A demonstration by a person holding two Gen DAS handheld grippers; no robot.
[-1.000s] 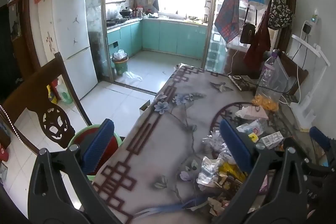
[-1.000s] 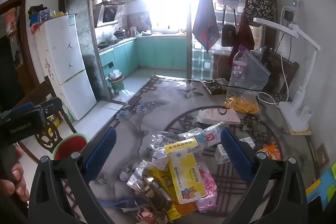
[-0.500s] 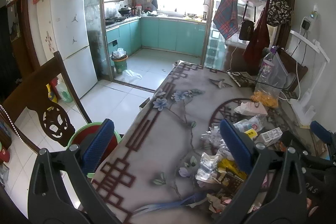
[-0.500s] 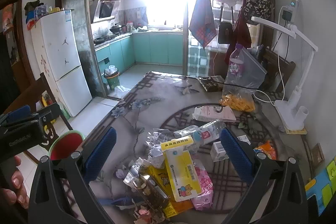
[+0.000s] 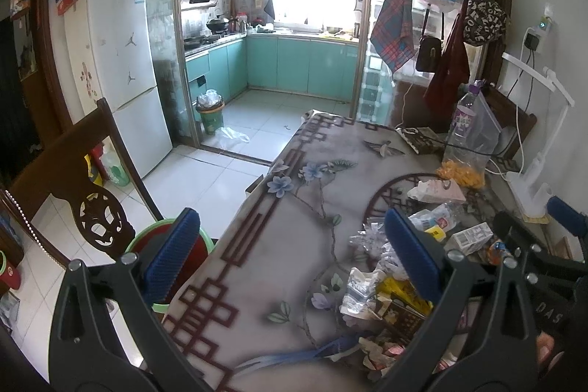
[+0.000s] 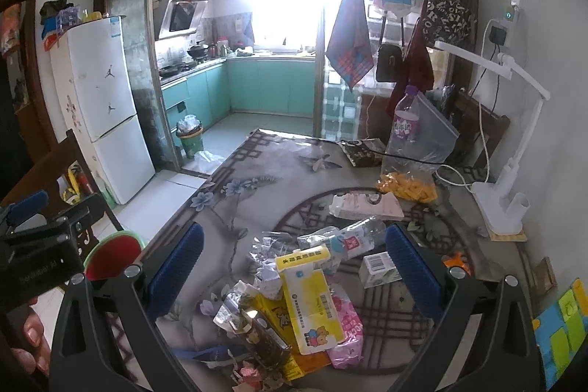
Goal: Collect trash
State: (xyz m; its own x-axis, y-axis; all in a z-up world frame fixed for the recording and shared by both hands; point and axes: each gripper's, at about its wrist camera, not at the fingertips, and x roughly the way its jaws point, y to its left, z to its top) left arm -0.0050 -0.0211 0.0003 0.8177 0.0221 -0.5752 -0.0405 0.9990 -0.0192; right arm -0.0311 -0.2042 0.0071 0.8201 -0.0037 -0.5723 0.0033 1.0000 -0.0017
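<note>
A heap of trash lies on the flowered tablecloth: a yellow and white carton (image 6: pixel 312 296), a pink wrapper (image 6: pixel 347 329), crumpled foil wrappers (image 6: pixel 272 248), a crushed clear bottle (image 6: pixel 352 239) and a small white box (image 6: pixel 378 269). The heap also shows in the left wrist view (image 5: pixel 382 289). A red bin with a green rim (image 5: pixel 165 245) stands on the floor beside the table, also in the right wrist view (image 6: pixel 110 256). My left gripper (image 5: pixel 294 252) is open and empty above the table's left edge. My right gripper (image 6: pixel 294 267) is open and empty above the heap.
A wooden chair (image 5: pixel 70 171) stands left of the bin. At the table's far right are a white desk lamp (image 6: pixel 511 171), a clear bag of yellow snacks (image 6: pixel 415 168), a bottle (image 6: pixel 404 120) and a pink tissue pack (image 6: pixel 364 204). A fridge (image 5: pixel 121 72) stands left.
Both grippers have risen and drawn back a little, so more of the table shows. Both stay open and empty. The trash has not moved.
</note>
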